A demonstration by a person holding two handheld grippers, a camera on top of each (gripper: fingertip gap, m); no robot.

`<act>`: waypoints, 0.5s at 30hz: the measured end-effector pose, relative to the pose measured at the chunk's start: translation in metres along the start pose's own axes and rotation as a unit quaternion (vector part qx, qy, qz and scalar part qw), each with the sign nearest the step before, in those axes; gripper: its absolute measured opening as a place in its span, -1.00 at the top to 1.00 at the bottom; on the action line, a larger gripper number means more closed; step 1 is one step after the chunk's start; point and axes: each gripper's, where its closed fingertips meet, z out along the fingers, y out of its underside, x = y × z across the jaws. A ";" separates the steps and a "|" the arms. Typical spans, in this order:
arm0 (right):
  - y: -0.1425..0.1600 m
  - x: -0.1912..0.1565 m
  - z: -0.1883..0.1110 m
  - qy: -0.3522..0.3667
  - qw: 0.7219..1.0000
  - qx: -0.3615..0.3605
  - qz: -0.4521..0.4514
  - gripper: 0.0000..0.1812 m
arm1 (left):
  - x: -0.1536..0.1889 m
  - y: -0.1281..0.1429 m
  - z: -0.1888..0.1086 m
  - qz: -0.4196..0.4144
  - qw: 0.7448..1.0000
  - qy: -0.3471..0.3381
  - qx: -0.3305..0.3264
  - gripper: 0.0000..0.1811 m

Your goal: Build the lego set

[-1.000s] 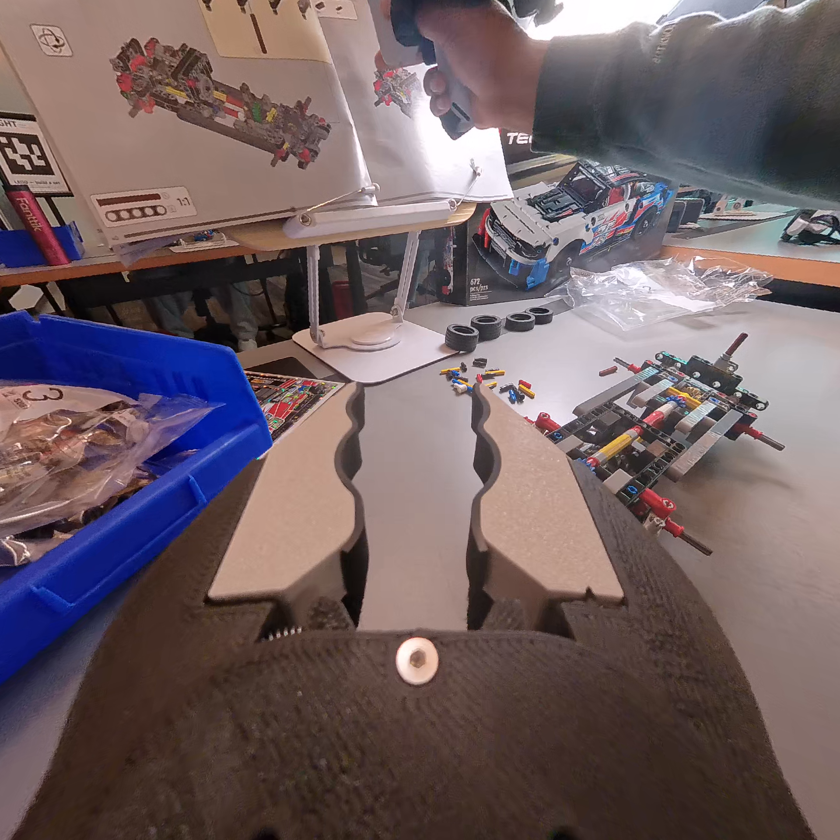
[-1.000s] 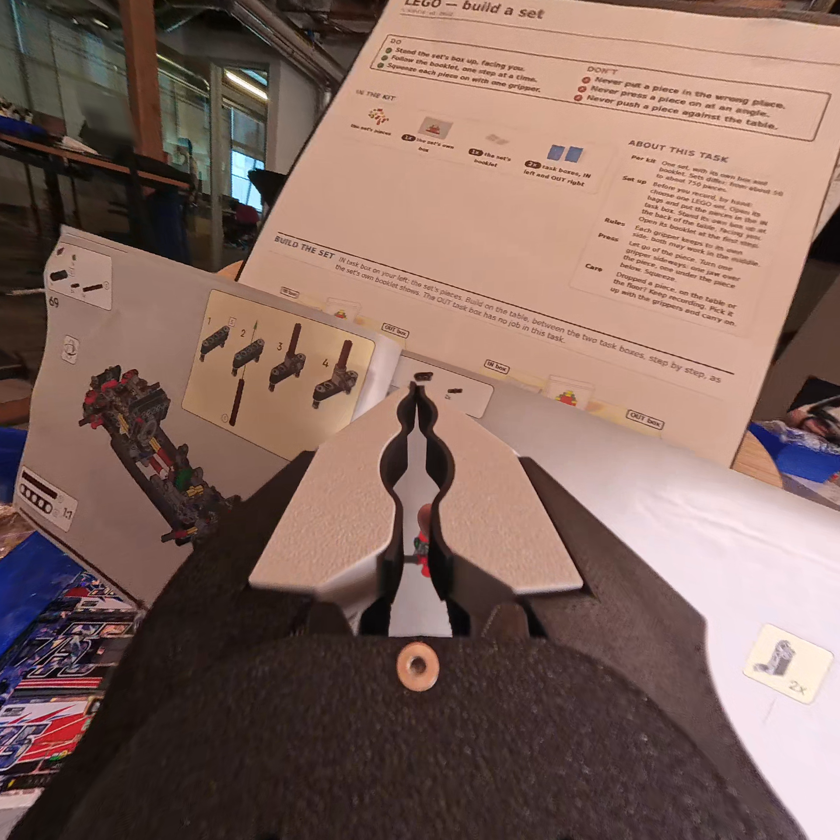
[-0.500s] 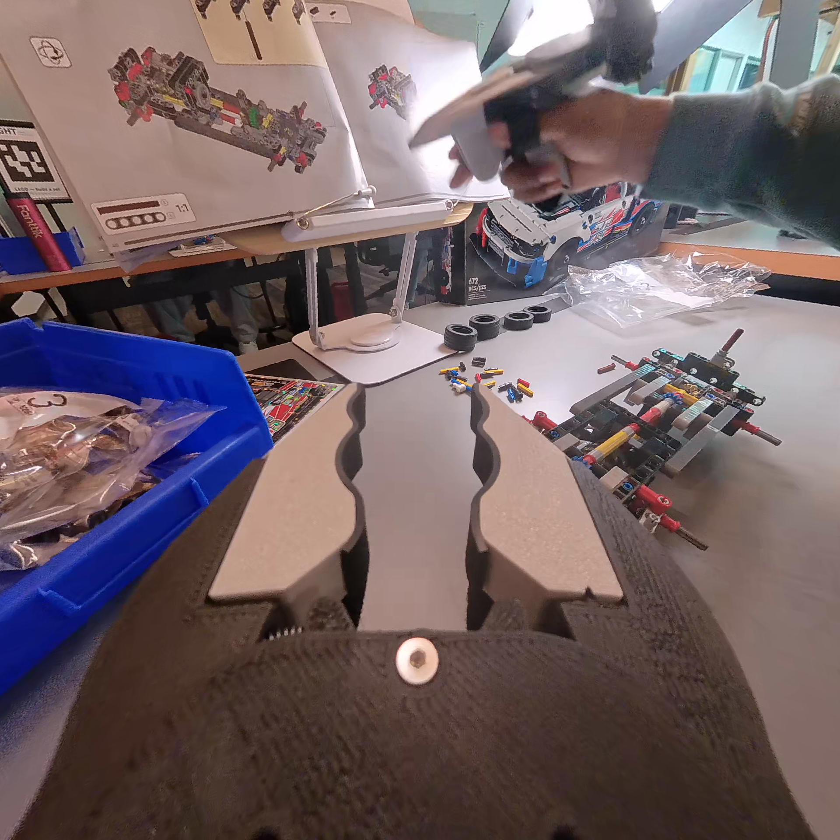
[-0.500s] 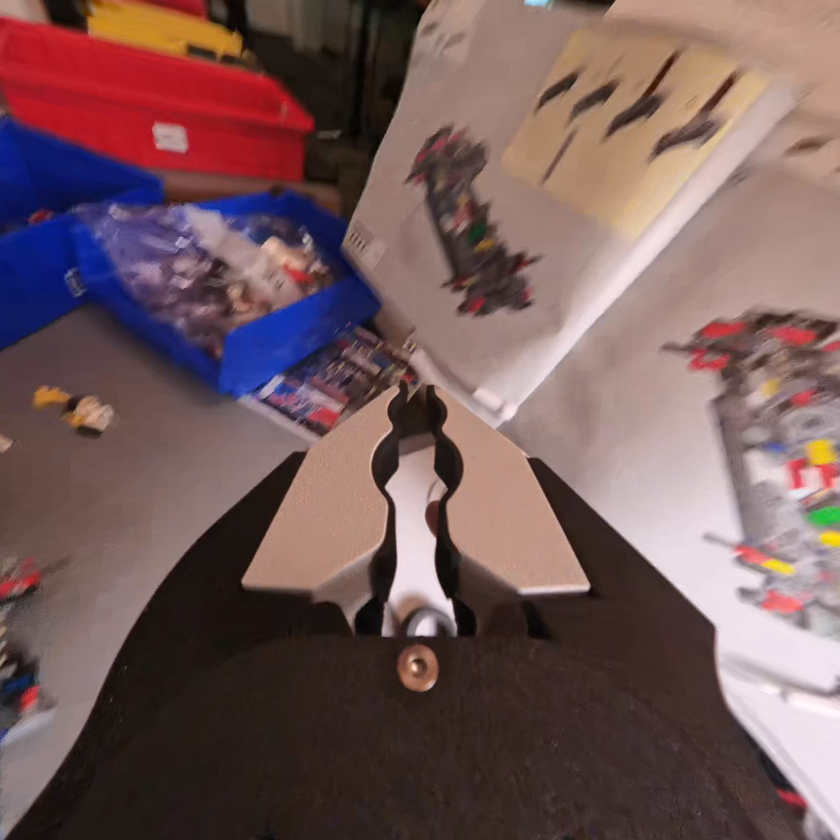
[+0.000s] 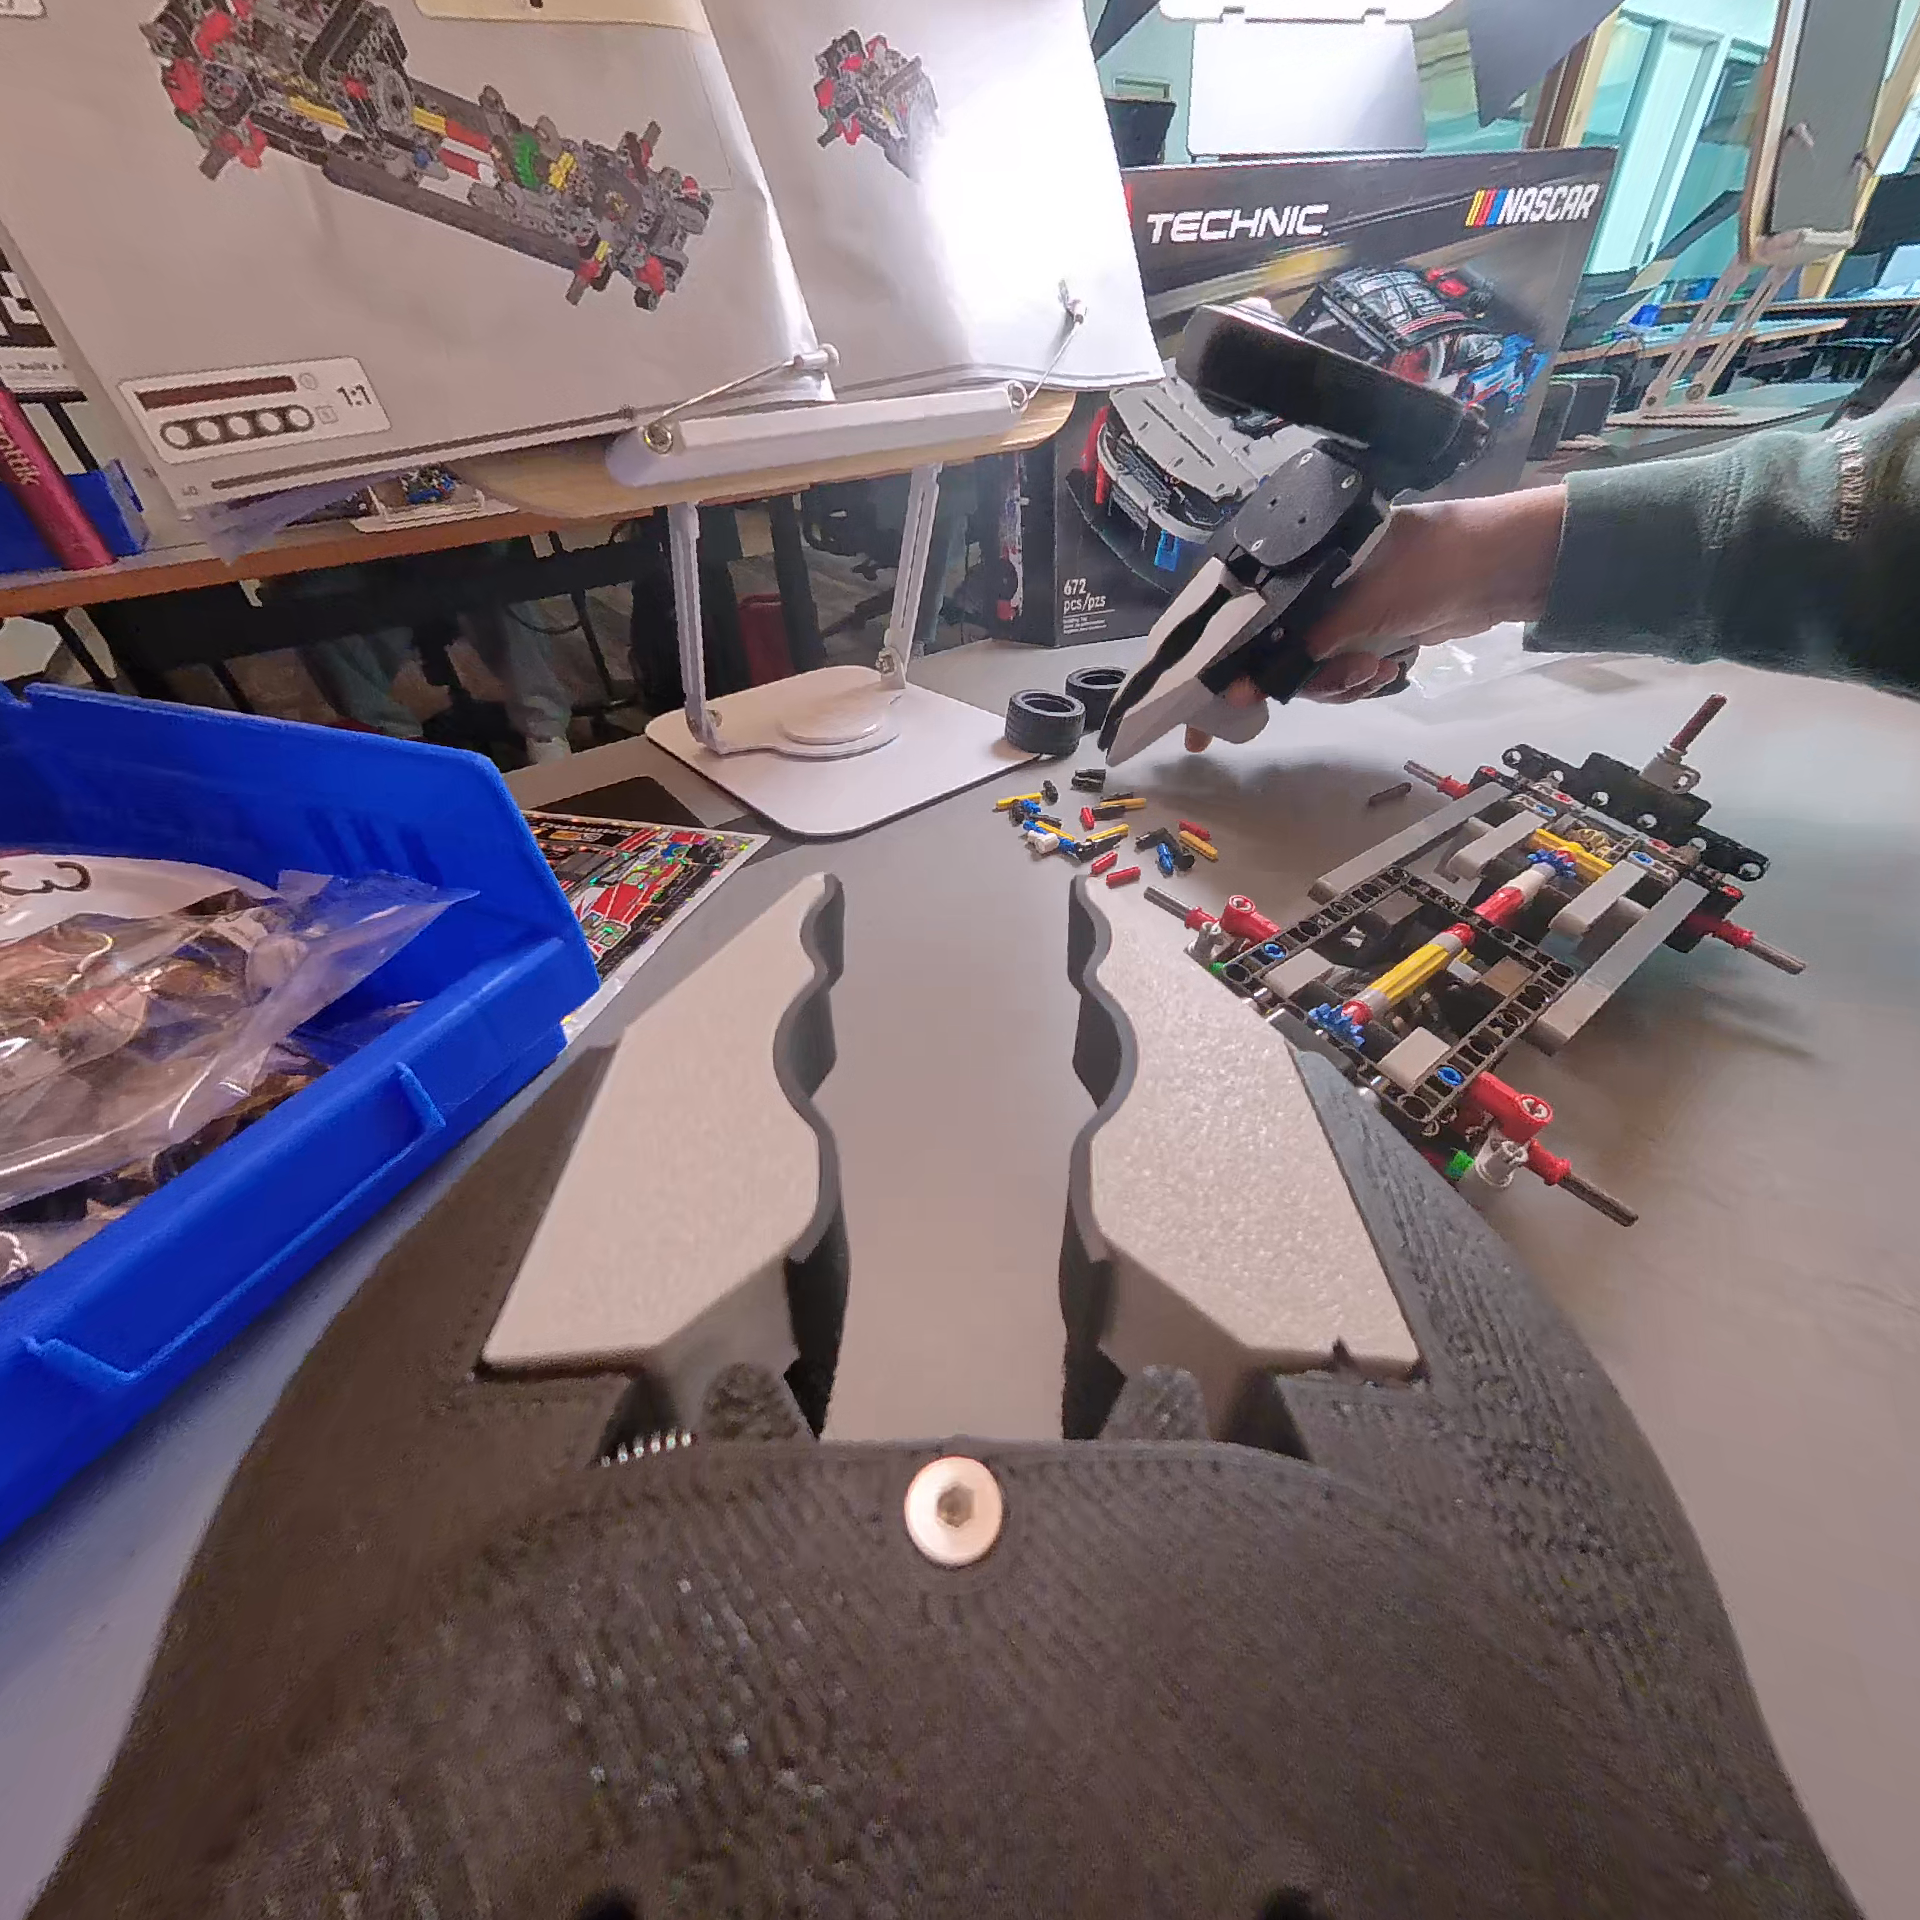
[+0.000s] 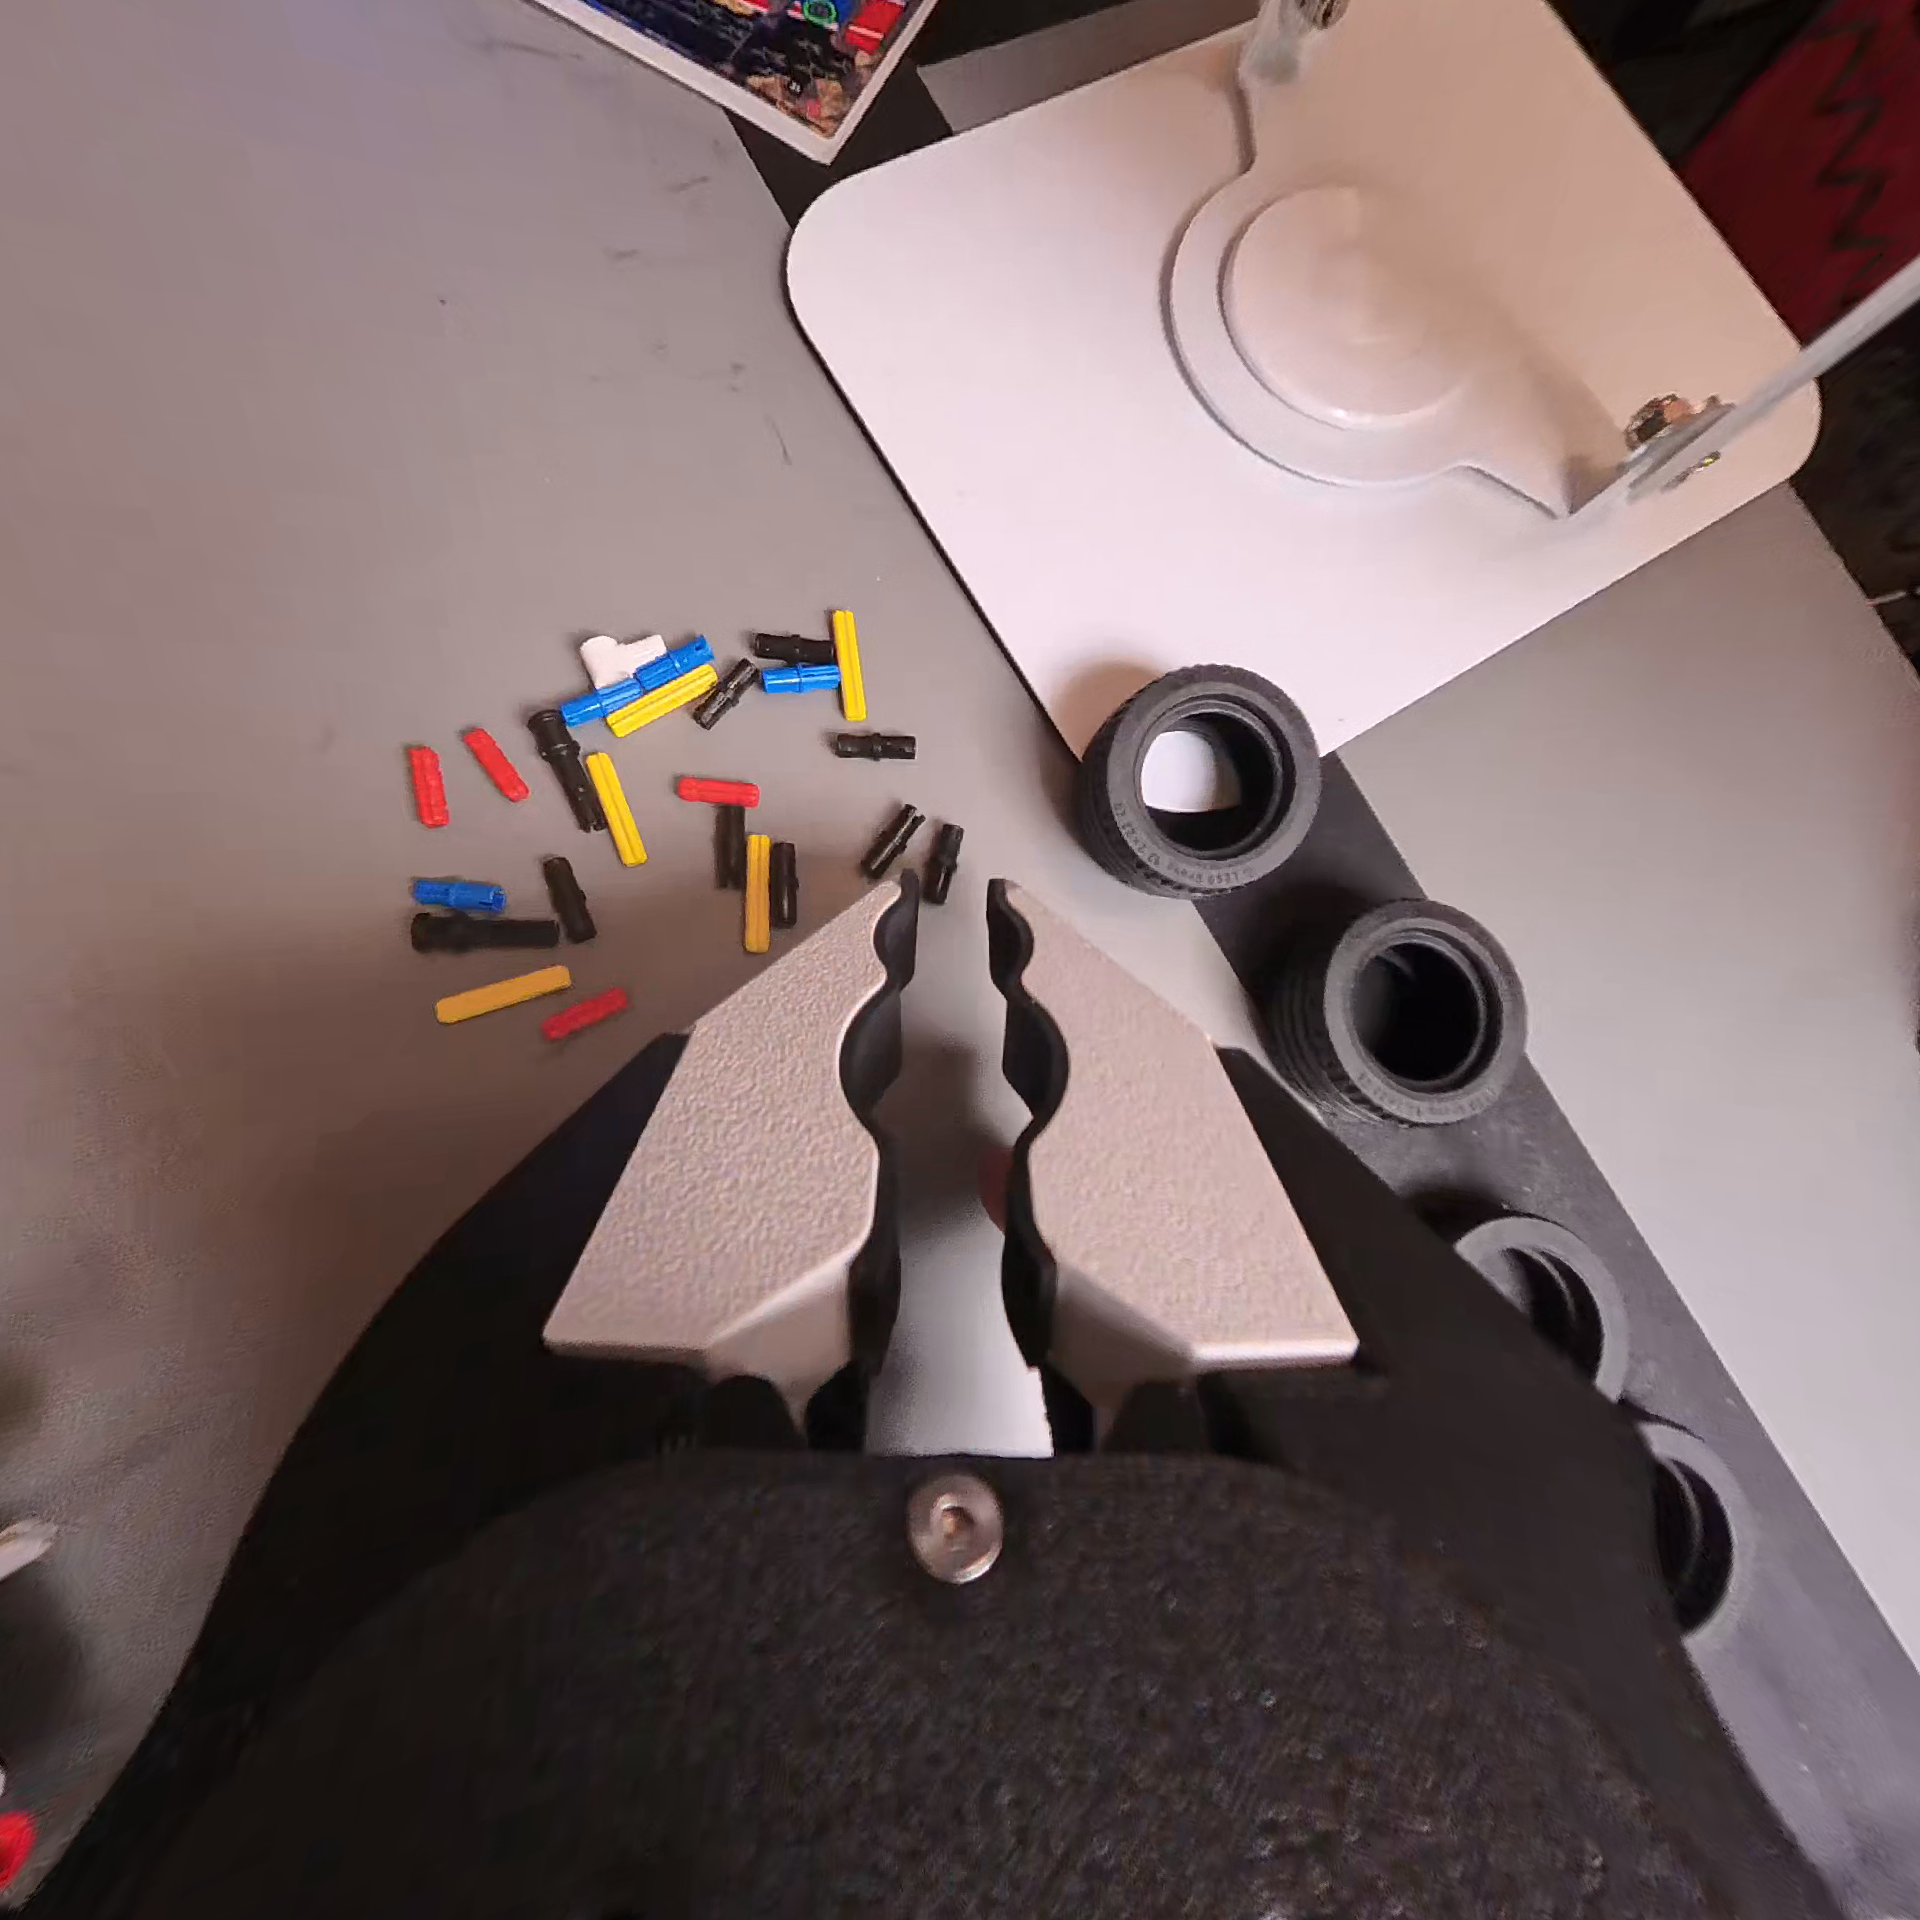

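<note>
the loose pins (image 6: 665, 790) lie scattered on the grey bench (image 6: 260, 416), just ahead and left of the right hand-held gripper (image 6: 951, 888), whose tips hang over two black pins; four tyres (image 6: 1200, 790) line its right side. its jaws are slightly parted, nothing clearly held. the left hand-held gripper (image 5: 951, 894) is wide open and empty, the chassis (image 5: 1475, 956) to its right. a second ago the right one pointed at the instruction booklet (image 5: 416, 208); it has swung down to the pins.

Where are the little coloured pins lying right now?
The pins lie scattered on the grey table, just ahead and left of the right gripper, near the white stand base and the tyres.
</note>
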 end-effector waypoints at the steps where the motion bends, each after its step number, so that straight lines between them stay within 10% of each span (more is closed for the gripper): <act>1: 0.001 0.000 0.003 0.001 1.000 -0.006 -0.005 0.89 | -0.001 0.000 0.000 -0.001 1.000 -0.001 -0.001 0.54; 15: -0.005 -0.011 -0.023 -0.006 0.999 0.001 -0.033 0.99 | 0.002 -0.001 -0.001 0.000 1.000 0.006 0.000 0.55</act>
